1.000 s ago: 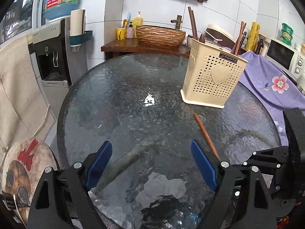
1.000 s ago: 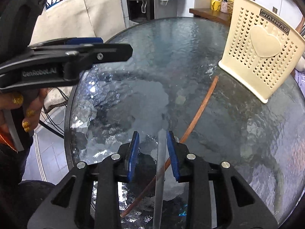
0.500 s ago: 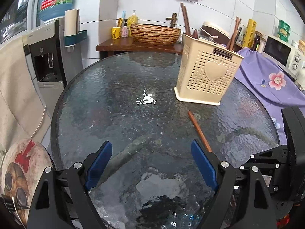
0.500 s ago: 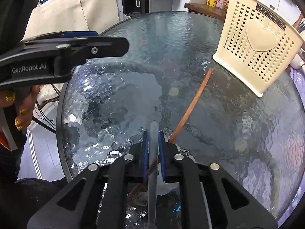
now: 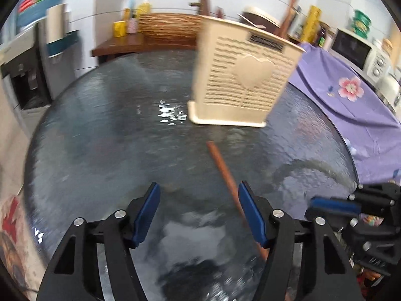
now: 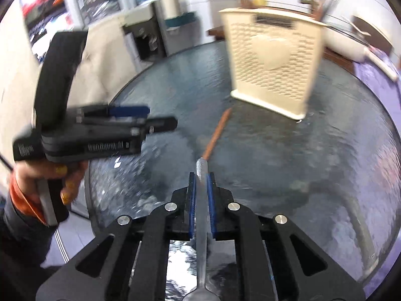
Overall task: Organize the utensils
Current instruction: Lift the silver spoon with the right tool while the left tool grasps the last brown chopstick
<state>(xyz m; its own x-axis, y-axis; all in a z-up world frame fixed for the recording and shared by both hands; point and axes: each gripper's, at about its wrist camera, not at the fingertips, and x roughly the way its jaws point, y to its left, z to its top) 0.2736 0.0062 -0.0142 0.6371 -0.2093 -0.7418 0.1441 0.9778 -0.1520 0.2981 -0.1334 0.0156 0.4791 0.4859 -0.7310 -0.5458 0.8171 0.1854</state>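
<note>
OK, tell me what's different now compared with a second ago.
The right gripper closed on the metal utensil's handle, which lay loose between open jaws, and lifted it, its end now pointing toward the cream holder. The left gripper moved in over the brown chopstick, and its jaws are closing with the stick just inside the right finger. The chopstick still lies on the glass table; the holder has not moved.

Background items, ahead of the gripper — round glass table (image 5: 105,130); woven basket (image 5: 165,26) on a wooden shelf (image 5: 117,44); left, water dispenser (image 5: 27,75); right, floral purple cloth (image 5: 351,95) — microwave (image 5: 356,47).
</note>
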